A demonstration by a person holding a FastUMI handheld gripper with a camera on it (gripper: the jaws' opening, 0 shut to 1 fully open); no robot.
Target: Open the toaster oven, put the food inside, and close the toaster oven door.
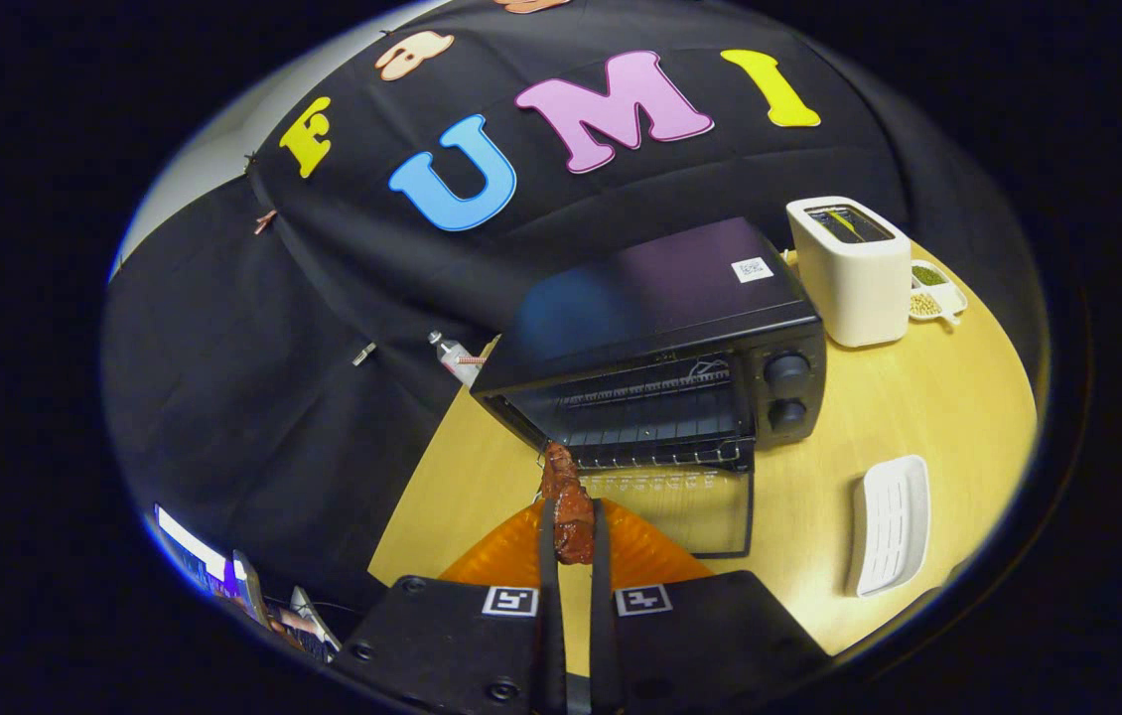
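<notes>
Had my gripper clamped on the food, a browned meat piece, held above the orange plate. Toaster oven just ahead, door already down. Next: ease it forward onto the rack, I reckoned.

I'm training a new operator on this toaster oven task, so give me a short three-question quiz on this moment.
1. True or false: the black toaster oven's glass door is closed.
2. What does the gripper hold? A) the white ridged tray B) the reddish-brown piece of food C) the orange plate
3. Fill in: right of the oven stands a white ___.

Key: 1. False, it hangs open. 2. B, both fingers press on it. 3. toaster.
</notes>
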